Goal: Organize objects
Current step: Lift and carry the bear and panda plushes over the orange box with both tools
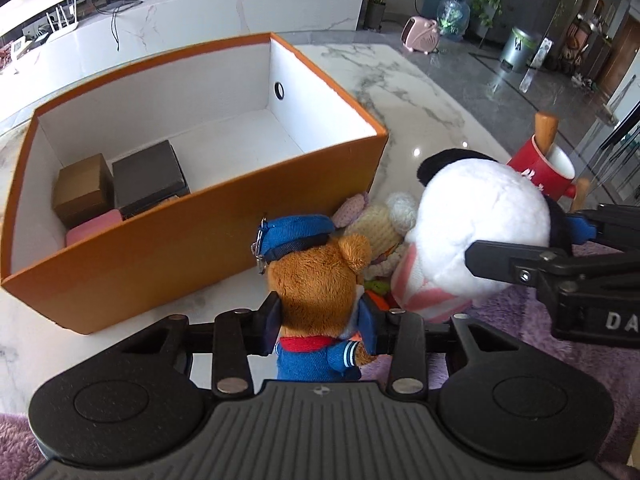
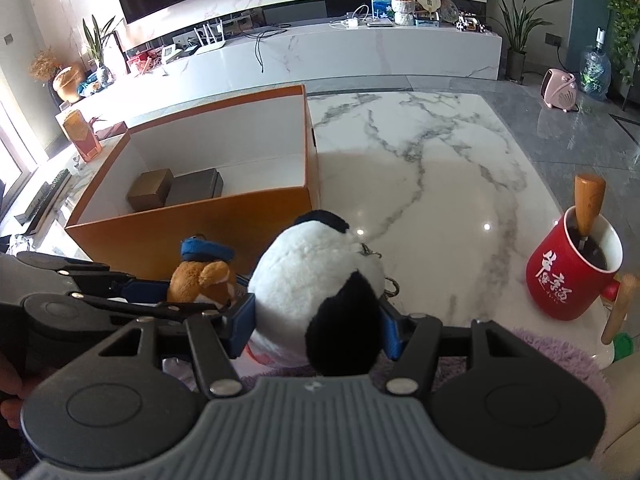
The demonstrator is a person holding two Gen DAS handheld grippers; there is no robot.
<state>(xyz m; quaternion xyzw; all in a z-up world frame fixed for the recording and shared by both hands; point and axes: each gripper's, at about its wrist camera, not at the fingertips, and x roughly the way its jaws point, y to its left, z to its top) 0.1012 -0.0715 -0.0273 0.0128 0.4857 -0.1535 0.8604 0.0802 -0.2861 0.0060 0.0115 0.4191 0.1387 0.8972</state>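
My left gripper (image 1: 320, 326) is shut on a brown plush bear (image 1: 316, 280) with a blue cap and blue jacket, just in front of the orange box (image 1: 192, 236). My right gripper (image 2: 316, 328) is shut on a white and black panda plush (image 2: 316, 280), to the right of the bear. The box (image 2: 192, 220) is open, white inside, and holds a brown box (image 1: 82, 190), a dark grey box (image 1: 148, 178) and a pink item (image 1: 94, 226) at its left end. The bear also shows in the right wrist view (image 2: 202, 282).
More small plush toys (image 1: 380, 228) lie between the box and the panda. A red mug (image 2: 572, 272) with a wooden-handled tool stands on the marble table (image 2: 420, 184) at the right. A purple fluffy mat (image 1: 540, 340) lies at the near edge.
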